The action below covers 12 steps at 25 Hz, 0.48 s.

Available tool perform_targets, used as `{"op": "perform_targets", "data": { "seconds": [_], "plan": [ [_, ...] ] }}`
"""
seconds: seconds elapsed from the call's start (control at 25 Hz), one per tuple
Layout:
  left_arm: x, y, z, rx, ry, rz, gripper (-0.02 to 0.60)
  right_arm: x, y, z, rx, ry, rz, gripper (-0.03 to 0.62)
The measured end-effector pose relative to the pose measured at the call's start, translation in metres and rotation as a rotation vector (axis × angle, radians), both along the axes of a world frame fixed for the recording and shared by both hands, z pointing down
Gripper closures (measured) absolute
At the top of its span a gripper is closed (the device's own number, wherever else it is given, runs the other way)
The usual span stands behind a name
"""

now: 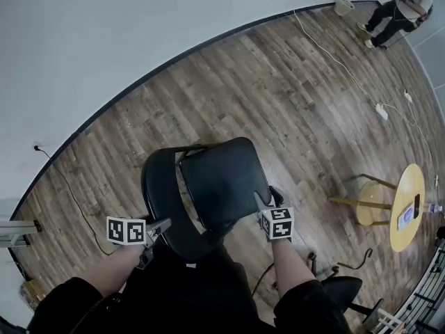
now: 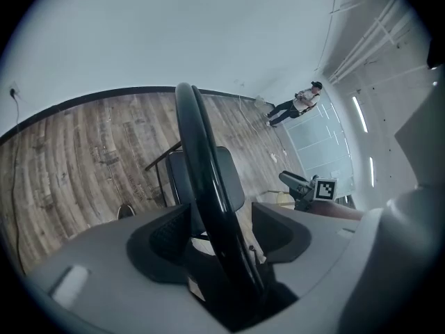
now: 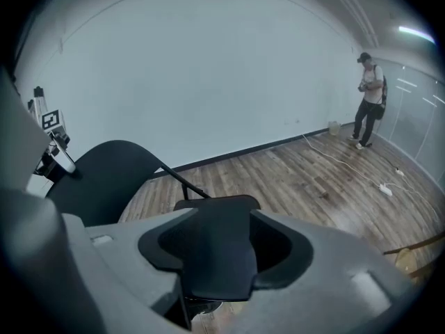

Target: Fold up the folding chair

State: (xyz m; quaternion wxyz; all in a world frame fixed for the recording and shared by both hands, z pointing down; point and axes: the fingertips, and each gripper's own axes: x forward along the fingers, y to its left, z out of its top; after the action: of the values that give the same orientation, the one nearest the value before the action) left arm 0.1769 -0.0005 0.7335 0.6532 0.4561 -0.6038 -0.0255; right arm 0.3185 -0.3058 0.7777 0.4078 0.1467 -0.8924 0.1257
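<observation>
The black folding chair (image 1: 221,179) stands unfolded on the wooden floor (image 1: 278,96) directly in front of the person, its seat (image 1: 226,176) lying open and its curved backrest (image 1: 161,200) on the near left side in the head view. The left gripper (image 1: 161,227) points steeply down at the lower end of the backrest. In the left gripper view the thin black rim of the backrest runs up between its jaws, which stand wide apart with a gap on both sides of the rim, so they grip nothing. The right gripper (image 1: 268,202) is at the near right corner of the seat. In the right gripper view that corner lies between its jaws, which are partly open, and the pads show on either side of the seat without clearly pressing on it. Off to the right, well apart from the chair, stands a small round yellow bench (image 1: 411,179) on slim legs. A white power strip (image 1: 382,111) with its cable lies on the floor farther off, and another person (image 1: 402,11) stands near the far wall.
</observation>
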Motion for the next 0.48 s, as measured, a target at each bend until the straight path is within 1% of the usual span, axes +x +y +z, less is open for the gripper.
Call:
{"op": "perform_targets", "data": {
  "seconds": [0.28,0.48],
  "plan": [
    [-0.009,-0.002,0.004,-0.036,-0.024,-0.029,0.312,-0.003,-0.026,0.05,-0.04,0.079,-0.049,0.362],
    [-0.007,-0.006,0.007,-0.069,-0.034,-0.03,0.318,0.005,-0.035,0.086,-0.1,0.153,-0.083,0.342]
  ]
}}
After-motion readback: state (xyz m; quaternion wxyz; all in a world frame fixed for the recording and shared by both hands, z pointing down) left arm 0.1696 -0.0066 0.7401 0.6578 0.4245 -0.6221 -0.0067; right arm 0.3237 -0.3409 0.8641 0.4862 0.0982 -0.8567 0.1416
